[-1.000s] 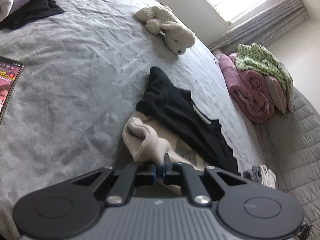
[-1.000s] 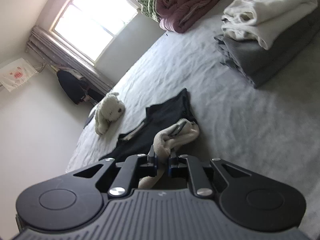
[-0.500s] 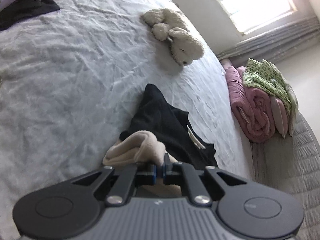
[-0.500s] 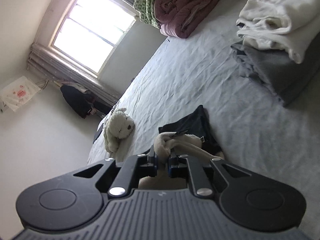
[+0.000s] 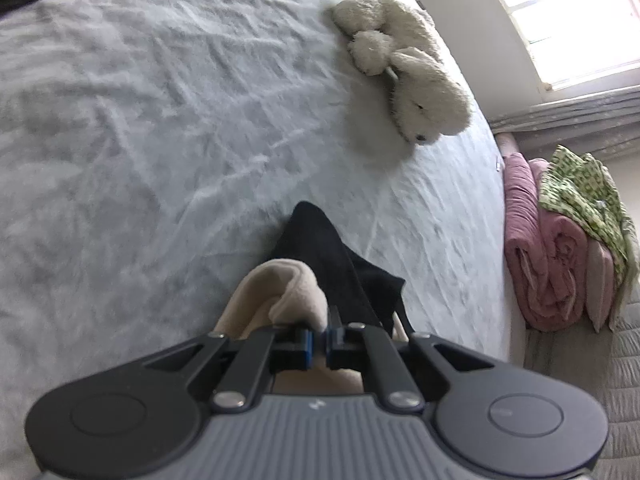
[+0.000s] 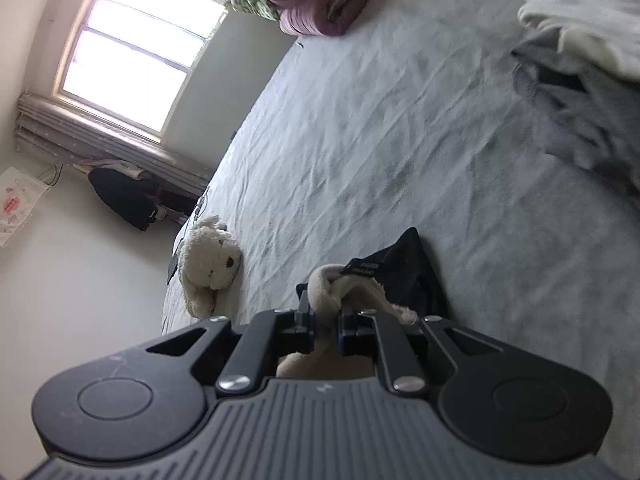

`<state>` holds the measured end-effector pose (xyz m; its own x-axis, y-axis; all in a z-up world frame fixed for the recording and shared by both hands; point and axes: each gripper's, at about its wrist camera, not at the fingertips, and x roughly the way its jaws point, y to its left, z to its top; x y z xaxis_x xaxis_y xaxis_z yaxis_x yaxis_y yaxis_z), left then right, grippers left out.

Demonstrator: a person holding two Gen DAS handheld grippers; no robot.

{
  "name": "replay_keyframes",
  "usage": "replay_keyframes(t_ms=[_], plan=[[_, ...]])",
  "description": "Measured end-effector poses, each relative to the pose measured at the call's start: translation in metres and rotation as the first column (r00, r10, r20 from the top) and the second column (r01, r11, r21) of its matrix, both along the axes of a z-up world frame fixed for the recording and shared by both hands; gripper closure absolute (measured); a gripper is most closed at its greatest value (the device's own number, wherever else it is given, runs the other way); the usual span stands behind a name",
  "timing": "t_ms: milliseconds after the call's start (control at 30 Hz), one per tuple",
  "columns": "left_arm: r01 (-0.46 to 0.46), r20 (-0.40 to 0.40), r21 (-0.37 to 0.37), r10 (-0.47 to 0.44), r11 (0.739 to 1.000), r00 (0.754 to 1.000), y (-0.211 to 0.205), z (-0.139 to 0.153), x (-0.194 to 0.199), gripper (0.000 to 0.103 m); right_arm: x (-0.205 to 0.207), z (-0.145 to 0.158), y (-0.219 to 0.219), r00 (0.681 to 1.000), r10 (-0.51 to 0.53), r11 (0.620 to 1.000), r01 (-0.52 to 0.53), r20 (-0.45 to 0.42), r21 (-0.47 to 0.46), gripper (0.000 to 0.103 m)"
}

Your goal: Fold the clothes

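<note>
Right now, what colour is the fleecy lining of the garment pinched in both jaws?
Cream-beige lining against a black outer; clearest in the left wrist view.

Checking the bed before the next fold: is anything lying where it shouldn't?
A white plush dog lies on its side on the grey bedsheet beyond the fleece-lined black garment; it is no clothing, yet sits clear of both claws.

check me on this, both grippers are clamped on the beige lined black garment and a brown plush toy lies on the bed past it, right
Not quite: the plush toy is white, not brown, as the left wrist view shows and the right wrist view confirms. The rest holds: the left gripper and the right gripper are both shut on the beige-lined black garment, and the toy lies on the bed past it.
</note>
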<state>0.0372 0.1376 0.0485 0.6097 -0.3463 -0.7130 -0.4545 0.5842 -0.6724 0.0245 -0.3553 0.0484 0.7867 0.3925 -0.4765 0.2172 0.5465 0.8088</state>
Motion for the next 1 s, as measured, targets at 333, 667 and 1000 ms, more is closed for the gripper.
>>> replay_keyframes(t_ms=[333,667,1000], plan=[[0.058,0.035,0.044,-0.06,0.997,0.998,-0.003,-0.009,0.027,0.096,0.017,-0.017,-0.008,1.0,0.013,1.0,-0.013,-0.023,0.004,0.09],[0.078,0.102,-0.113,-0.066,0.991,0.993,0.032,-0.002,0.024,0.044,0.02,-0.019,-0.01,0.998,0.051,0.999,-0.051,-0.026,0.01,0.084],[0.187,0.235,0.2,-0.232,0.962,0.944,0.023,0.018,0.03,0.038,0.021,0.022,0.004,0.956,0.29,0.83,-0.224,0.052,-0.511,0.057]])
